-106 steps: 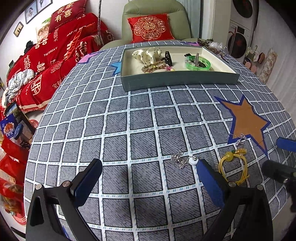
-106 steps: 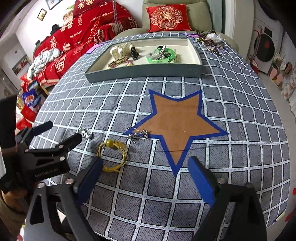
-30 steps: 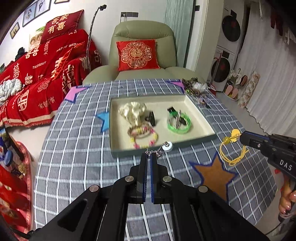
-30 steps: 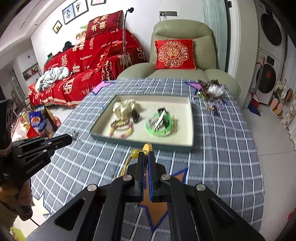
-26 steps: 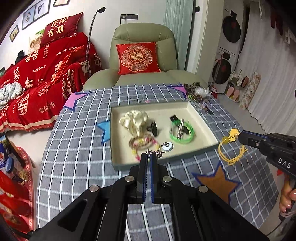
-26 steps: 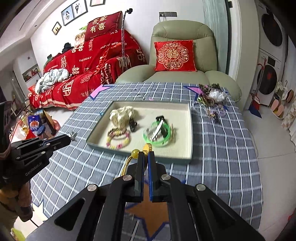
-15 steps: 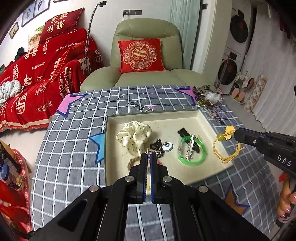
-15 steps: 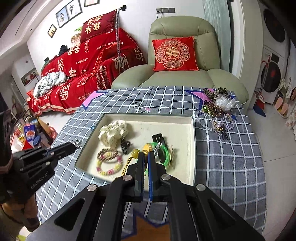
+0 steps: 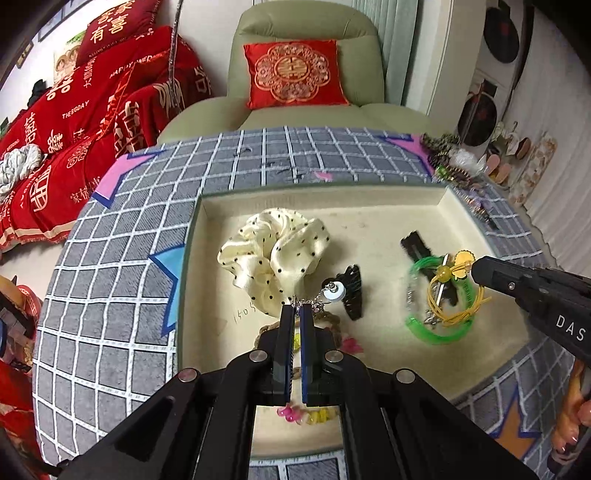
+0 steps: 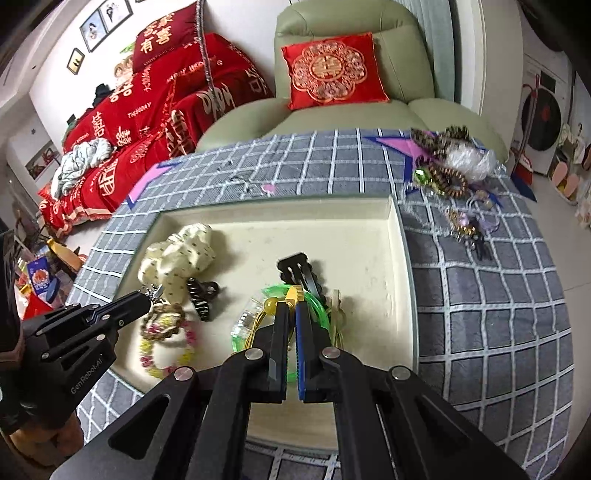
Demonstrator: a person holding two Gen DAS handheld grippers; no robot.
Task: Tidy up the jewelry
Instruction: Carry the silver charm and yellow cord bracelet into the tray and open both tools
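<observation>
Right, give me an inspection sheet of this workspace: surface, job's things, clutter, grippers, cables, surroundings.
Surface: table under a grey checked cloth with taped stars.
Job's things: cream tray holding a dotted scrunchie, black claw clip, green bangle, black hair clip and bead bracelets.
Clutter: jewelry pile on the cloth beyond the tray's far right corner.
Grippers: left gripper shut on a silver chain with a white disc; right gripper shut on a yellow cord bracelet; both over the tray.
Cables: nothing seen.
Surroundings: green armchair with red cushion, red-draped sofa.
</observation>
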